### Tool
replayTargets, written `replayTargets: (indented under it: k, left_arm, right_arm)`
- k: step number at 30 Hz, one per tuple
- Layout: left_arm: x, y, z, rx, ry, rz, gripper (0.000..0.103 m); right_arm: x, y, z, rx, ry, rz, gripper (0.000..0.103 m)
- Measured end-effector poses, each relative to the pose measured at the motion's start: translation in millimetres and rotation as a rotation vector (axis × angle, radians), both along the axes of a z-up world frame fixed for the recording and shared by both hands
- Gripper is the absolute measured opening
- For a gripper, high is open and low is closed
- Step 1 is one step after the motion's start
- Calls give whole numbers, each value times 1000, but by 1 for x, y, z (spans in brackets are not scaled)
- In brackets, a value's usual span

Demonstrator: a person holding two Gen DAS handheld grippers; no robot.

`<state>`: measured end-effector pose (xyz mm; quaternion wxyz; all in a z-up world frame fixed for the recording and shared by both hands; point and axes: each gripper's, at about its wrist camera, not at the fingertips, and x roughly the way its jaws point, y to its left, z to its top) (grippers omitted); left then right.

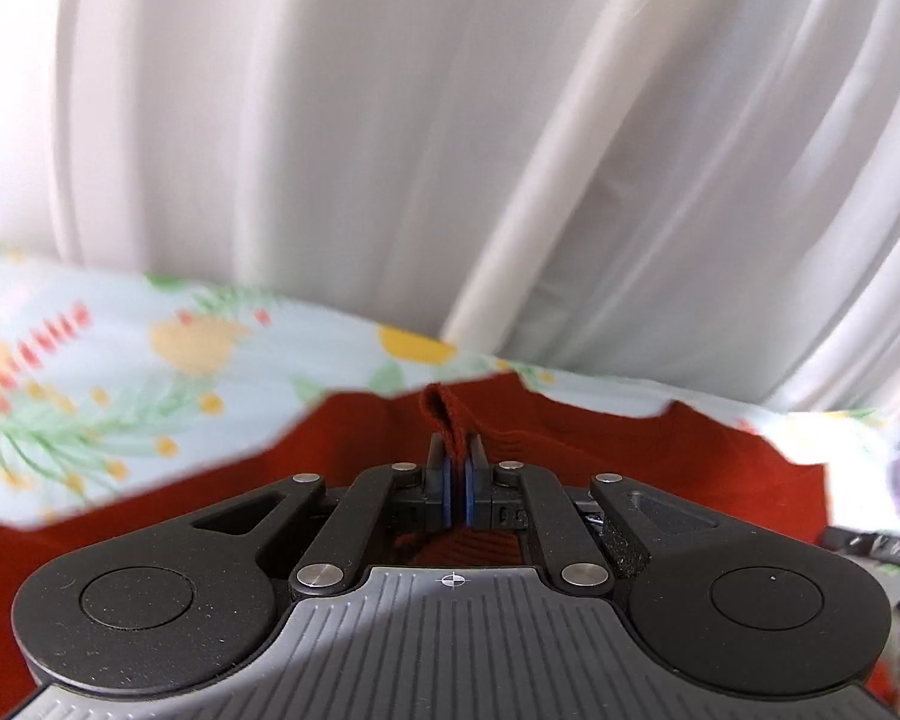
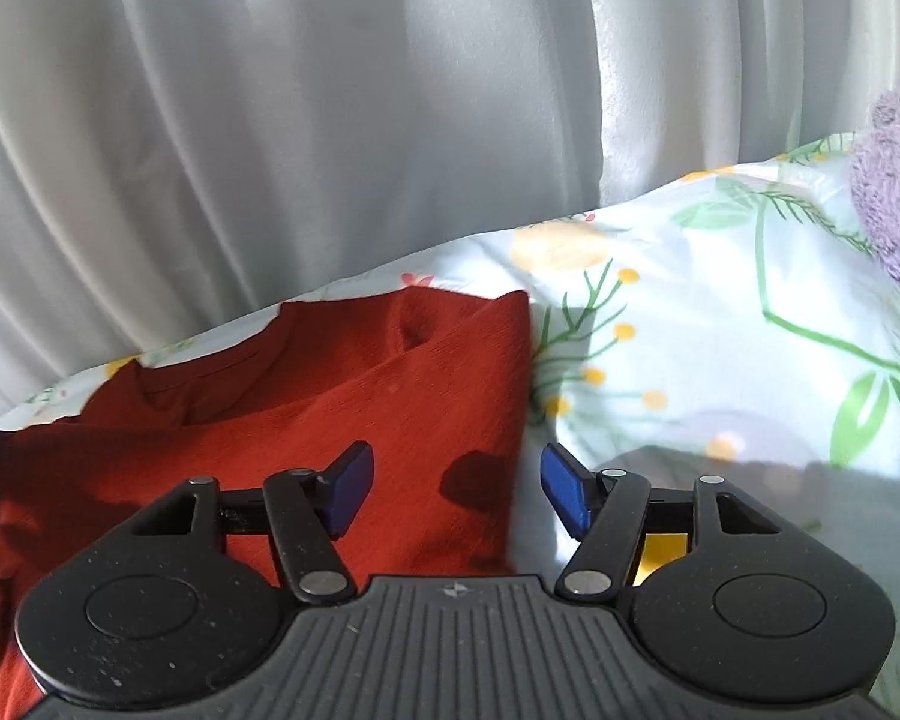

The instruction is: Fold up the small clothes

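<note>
Red knit top (image 2: 342, 396): lies on floral bedsheet (image 2: 720, 312), partly folded, neckline visible. Left tool (image 1: 456, 468) pinches a fabric ridge; right tool (image 2: 453, 489) spread wide, empty. Further folds remain.

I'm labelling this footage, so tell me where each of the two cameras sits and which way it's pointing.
Left wrist: rides on the left gripper, looking forward along its fingers, which are shut on a fold of the red shirt; white curtain behind.
Right wrist: rides on the right gripper, jaws open above the shirt's right edge, facing the curtain.
Shared: the shirt, floral sheet, curtain and purple plush.
</note>
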<state>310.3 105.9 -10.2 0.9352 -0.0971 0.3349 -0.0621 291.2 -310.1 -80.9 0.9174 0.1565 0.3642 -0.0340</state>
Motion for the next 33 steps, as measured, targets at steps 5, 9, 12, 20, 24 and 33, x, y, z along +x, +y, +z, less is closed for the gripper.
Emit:
replayTargets:
  k: [5,9,12,20,24,33]
  left_arm:
    - [11,10,-9,-28,46,46,6]
    - [15,11,-16,-43,52,58,5]
    - [16,6,-19,-42,39,45,6]
    - [32,-25,-54,120,69,12,6]
    - [31,-23,-64,146,83,7,6]
    - [32,-20,-62,93,90,47,6]
  right_arm:
    - [24,6,-10,-3,13,26,63]
    - [31,22,-13,-83,-1,54,17]
    - [28,31,-9,-164,-47,50,7]
    - [29,12,-18,-188,-48,-43,7]
    - [29,9,-18,-159,-34,-57,11]
    - [4,11,-18,-178,-36,-28,7]
